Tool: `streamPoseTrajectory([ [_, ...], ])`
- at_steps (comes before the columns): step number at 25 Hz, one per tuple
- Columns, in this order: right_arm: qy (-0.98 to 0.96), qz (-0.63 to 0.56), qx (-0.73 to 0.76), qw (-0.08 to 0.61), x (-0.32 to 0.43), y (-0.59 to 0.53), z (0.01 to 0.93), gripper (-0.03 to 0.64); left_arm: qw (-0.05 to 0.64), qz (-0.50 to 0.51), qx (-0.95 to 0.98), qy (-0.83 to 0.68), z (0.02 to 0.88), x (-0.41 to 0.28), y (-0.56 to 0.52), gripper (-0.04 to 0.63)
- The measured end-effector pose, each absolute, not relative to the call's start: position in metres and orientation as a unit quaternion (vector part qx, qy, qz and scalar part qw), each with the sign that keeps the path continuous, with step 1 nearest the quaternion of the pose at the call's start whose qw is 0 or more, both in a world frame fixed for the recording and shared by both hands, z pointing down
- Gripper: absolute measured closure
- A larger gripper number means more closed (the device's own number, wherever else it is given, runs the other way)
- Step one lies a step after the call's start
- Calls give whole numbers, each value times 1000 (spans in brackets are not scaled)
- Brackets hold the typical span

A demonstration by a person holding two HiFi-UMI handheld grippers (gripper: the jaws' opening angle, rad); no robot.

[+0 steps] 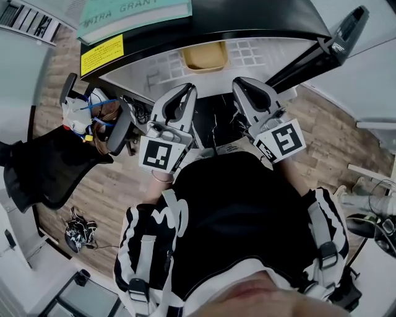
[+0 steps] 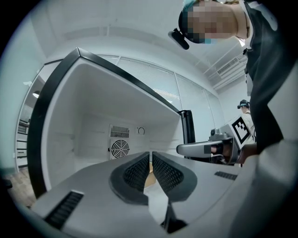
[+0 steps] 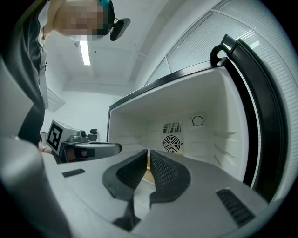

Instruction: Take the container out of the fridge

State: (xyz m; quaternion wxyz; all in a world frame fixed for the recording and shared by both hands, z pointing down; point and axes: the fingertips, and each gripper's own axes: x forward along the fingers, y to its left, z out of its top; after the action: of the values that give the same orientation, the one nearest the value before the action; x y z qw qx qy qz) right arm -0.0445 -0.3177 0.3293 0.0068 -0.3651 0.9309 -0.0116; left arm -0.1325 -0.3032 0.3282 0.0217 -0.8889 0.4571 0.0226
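Note:
A tan container [image 1: 204, 56] sits on the white shelf inside the open fridge [image 1: 266, 52], seen from above in the head view. Both grippers hover side by side in front of the fridge opening, short of the container. My left gripper [image 1: 185, 93] is shut with nothing between its jaws. My right gripper [image 1: 242, 86] is likewise shut and empty. In the left gripper view, my left gripper [image 2: 151, 155] points into the fridge, and a sliver of the container [image 2: 150, 179] shows below the tips. The right gripper view shows my right gripper [image 3: 148, 153] and the container [image 3: 148, 175] the same way.
The fridge door [image 1: 322, 52] stands open at the right. A fan grille [image 2: 119, 148] marks the fridge's back wall. A black office chair [image 1: 49, 167] and a bag of items [image 1: 80, 114] stand at the left on the wooden floor. A teal book [image 1: 136, 15] lies on top of the fridge.

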Motion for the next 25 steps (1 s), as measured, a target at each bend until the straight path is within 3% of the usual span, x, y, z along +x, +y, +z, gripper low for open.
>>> streamPoseTrajectory([
  [9, 941, -12, -337, -17, -46, -329, 339, 599, 22, -4, -881, 472, 338, -131, -306, 579],
  [19, 946, -9, -316, -68, -50, -345, 362, 438, -13, -11, -870, 493, 354, -139, -323, 385],
  [25, 942, -1, -325, -86, -49, -358, 371, 395, -23, -9, -869, 495, 363, -142, -333, 331],
])
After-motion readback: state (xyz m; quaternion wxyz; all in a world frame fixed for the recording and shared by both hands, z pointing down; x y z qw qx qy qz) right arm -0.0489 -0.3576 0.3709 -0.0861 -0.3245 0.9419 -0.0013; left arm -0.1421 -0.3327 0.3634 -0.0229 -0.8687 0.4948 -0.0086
